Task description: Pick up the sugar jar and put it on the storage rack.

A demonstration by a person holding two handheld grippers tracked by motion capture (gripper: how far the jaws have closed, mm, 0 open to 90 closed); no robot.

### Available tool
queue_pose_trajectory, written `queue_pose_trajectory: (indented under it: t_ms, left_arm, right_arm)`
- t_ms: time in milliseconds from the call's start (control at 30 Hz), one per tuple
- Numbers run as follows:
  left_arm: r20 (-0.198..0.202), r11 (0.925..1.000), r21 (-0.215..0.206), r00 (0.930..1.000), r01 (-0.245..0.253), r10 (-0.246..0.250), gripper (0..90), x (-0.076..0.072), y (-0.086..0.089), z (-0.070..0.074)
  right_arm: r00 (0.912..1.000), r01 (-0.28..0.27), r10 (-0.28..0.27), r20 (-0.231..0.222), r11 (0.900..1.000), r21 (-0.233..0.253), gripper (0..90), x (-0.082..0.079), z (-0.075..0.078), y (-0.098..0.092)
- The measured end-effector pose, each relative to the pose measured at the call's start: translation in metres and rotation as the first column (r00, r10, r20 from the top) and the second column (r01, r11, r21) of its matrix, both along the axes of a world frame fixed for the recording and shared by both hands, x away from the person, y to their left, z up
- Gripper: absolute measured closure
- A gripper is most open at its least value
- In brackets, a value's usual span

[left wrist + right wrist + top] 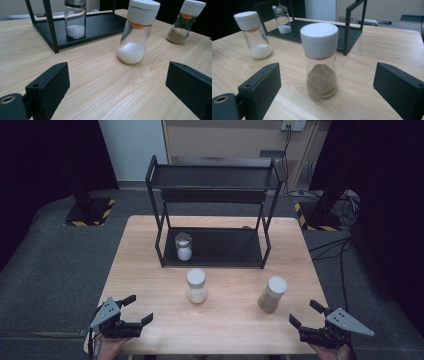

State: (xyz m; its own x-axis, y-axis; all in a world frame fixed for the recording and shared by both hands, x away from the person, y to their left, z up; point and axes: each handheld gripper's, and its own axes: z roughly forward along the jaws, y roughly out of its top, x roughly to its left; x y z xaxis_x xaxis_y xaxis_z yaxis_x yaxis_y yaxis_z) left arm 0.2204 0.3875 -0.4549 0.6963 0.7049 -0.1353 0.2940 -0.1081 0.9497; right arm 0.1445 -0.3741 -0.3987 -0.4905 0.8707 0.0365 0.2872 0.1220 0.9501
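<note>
At the bottom corners of the high view, left claw [138, 309] and right claw [303, 313] low at the counter [230, 325] edge, both spread wide, nothing between the jaws of either. Ahead of them, lower centre of the frame, two jars standing upright on bare wood: the white-powder jar [196, 286] just left of centre, the brown-powder jar [272, 294] to its right, well apart from each other. Looks set up on purpose, one jar in front of each hand.

In the right gripper view, brown-powder jar dead centre between the open jaws, white cap up, still a little way off. Lined up for a straight push forward and a squeeze on the glass body below the cap, by the look of it. In the left gripper view, white-powder jar sits right of centre, nearer the right jaw; probably needs a swing to centre it before closing.

Upper centre of the high view, black rack [264, 250] with a small shaker [183, 246] already parked at the left of its bottom shelf, room beside it. Likely destination for both jars. Tall, narrow, top-heavy caps: easy to tip if nudged off-centre.
</note>
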Motion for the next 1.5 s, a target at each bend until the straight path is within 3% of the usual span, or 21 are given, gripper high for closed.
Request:
queue_pose_trajectory:
  t_ms: [400, 900, 1500]
  left_arm:
    - [-0.001, 1.0000, 0.001, 1.0000, 0.004, -0.004, 4.2, 0.000, 0.000, 0.000]
    - [-0.002, 0.9999, 0.007, 0.9999, 0.011, -0.011, 4.3, 0.001, -0.001, 0.001]
    - [-0.005, 0.9997, 0.012, 0.9998, 0.020, -0.020, 4.2, 0.002, -0.001, 0.001]
  right_arm:
    - [0.9959, -0.087, 0.087, 0.023, 0.996, -0.007, 7.9, 0.019, 0.022, 0.011]
    - [0.9845, -0.173, 0.173, 0.026, 0.985, 0.001, 8.0, 0.049, 0.036, 0.027]
    - [0.9544, -0.298, 0.298, 0.012, 0.954, 0.010, 8.1, 0.090, 0.045, 0.060]
